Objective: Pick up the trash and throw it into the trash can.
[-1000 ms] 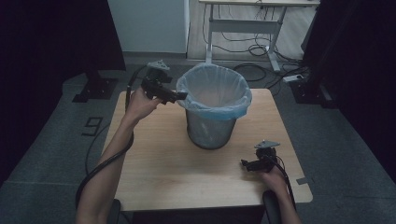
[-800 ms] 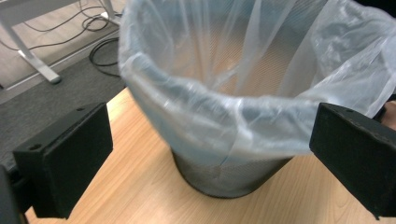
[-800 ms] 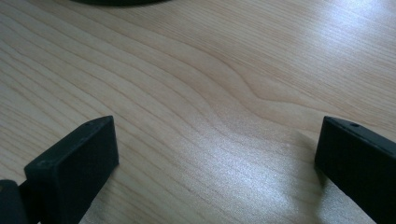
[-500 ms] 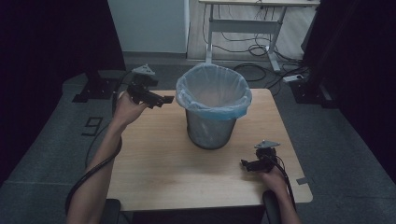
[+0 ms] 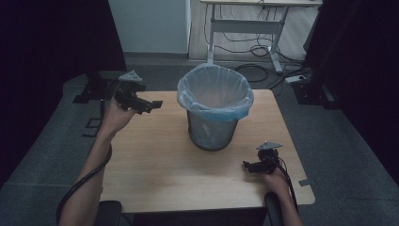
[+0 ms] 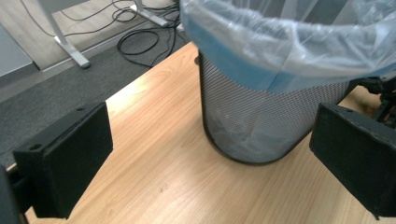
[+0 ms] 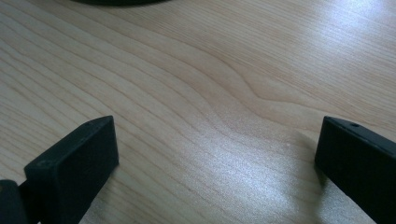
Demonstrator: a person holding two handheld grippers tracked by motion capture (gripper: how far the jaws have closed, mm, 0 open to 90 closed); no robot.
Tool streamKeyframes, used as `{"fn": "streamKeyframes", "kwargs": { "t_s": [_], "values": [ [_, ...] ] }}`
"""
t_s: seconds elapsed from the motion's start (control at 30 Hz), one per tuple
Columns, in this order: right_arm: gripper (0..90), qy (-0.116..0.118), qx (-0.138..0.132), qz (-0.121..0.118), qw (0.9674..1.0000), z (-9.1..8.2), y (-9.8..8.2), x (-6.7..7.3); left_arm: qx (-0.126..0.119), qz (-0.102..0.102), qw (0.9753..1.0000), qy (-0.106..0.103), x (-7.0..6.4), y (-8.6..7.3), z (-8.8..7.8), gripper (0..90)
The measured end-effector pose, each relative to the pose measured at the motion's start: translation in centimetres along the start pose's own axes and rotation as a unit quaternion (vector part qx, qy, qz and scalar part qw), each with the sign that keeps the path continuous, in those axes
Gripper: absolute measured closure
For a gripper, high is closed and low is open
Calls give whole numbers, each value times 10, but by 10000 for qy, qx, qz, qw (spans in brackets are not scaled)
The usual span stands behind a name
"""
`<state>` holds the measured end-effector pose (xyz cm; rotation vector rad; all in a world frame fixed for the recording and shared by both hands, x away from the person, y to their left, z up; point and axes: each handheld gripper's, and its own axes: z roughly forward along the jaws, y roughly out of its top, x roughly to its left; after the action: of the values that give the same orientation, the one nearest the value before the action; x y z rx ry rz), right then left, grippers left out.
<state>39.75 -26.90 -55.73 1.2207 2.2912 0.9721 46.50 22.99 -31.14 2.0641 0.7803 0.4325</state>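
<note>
Mesh bin [image 5: 212, 127] with blue liner [image 5: 215, 94] stands mid-table [image 5: 155, 165]. Left gripper [image 5: 146, 104] raised left of bin, clear of its rim, jaws spread, empty. Right gripper [image 5: 248, 165] low on wood, right-front of bin, jaws spread, empty.

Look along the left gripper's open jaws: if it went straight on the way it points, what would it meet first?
Probably the mesh bin, or its blue-edged bag: the left gripper points at it, with bare table between. Depth is unclear.
</note>
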Motion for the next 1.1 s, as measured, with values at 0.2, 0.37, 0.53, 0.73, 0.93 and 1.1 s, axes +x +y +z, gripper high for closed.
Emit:
{"fn": "streamKeyframes", "kwargs": {
  "t_s": [0.2, 0.37, 0.53, 0.73, 0.93, 1.1],
  "values": [
    [0, -4, 1, 3, 10000, 0, 0, 0, -10, -64, 9999, 93, 4, -14, -7, 0],
    [0, -3, -1, 10, 10000, 0, 0, 0, -14, -107, 9998, 185, 7, -26, -13, 0],
    [0, -8, 0, 13, 10000, 0, 0, 0, -26, -133, 9996, 256, 10, -38, -16, 0],
    [0, -11, -1, 14, 10000, 0, 0, 1, -40, -210, 9994, 287, 11, -54, -15, 0],
    [0, -16, -8, 14, 10000, 0, 0, 1, -35, -253, 9992, 294, 10, -70, -10, 0],
    [0, -13, -3, 30, 10000, 0, 0, 1, -20, -305, 9991, 298, 9, -84, -5, 0]
  ]
}}
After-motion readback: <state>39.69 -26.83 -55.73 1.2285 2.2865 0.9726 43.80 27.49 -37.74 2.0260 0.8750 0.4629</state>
